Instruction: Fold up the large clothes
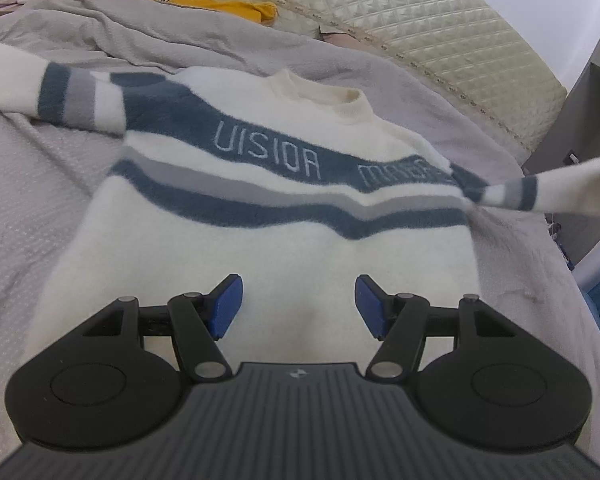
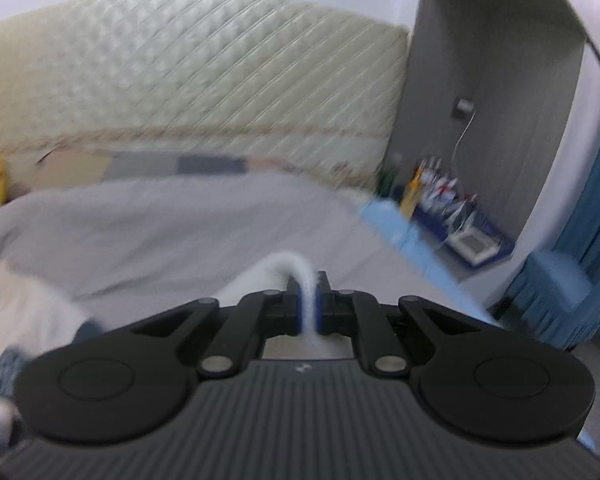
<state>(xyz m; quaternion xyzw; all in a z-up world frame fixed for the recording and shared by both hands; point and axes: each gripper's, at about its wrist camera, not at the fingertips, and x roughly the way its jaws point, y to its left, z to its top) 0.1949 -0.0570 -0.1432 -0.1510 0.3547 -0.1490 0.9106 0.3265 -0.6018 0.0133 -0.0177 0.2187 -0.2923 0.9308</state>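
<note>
Your left tongs point(image 1: 299, 304) hover spread over the lower front of the white sweater point(image 1: 260, 200), which lies flat on the grey bed point(image 1: 40, 184) ahead of them. Your right tongs point(image 2: 309, 304) are pressed together, pinching the sweater's sleeve cuff point(image 2: 296, 270), lifted off to the right of the left tongs.

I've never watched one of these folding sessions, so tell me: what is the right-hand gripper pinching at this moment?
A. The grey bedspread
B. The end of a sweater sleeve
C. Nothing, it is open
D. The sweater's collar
B: the right gripper is shut on white fuzzy cloth, and the left wrist view shows the striped sleeve of the sweater pulled out to the side, its end held.
</note>
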